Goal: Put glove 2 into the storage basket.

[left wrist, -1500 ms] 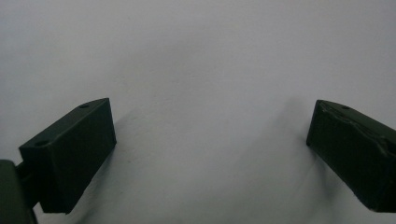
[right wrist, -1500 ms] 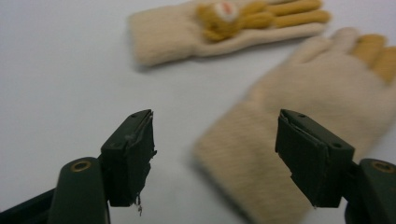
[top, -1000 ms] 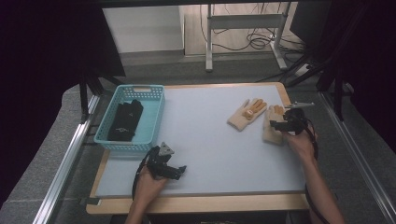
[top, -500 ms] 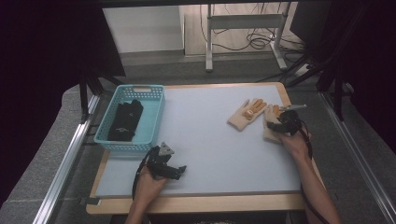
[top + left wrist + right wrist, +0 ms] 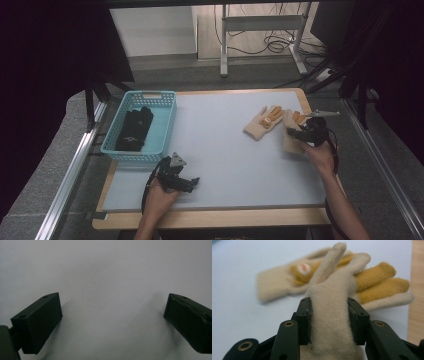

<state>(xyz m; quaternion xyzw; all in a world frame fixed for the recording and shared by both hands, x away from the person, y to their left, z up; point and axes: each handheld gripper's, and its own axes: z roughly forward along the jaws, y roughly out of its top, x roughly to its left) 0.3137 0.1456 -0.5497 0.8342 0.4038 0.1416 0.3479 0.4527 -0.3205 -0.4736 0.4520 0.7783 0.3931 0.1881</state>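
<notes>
Two cream knit gloves with mustard-yellow fingers lie at the right of the pale table. My right gripper [image 5: 299, 133] [image 5: 329, 320] is shut on the nearer glove [image 5: 291, 142] [image 5: 332, 315], its jaws pinching the cream fabric from both sides. The second glove [image 5: 263, 123] [image 5: 284, 282] lies flat just to the left of it. Near the front left of the table, my left gripper [image 5: 186, 184] [image 5: 112, 322] rests low over the bare surface, jaws wide open with nothing between them.
A turquoise basket [image 5: 162, 131] at the left holds black gloves [image 5: 134, 129]. The table's wooden rim [image 5: 210, 216] runs along the front and right edges. Metal rails flank the table; a desk frame and cables stand beyond the far edge.
My right gripper has shifted slightly toward the front and left along the nearer glove. The left gripper has stayed put.
</notes>
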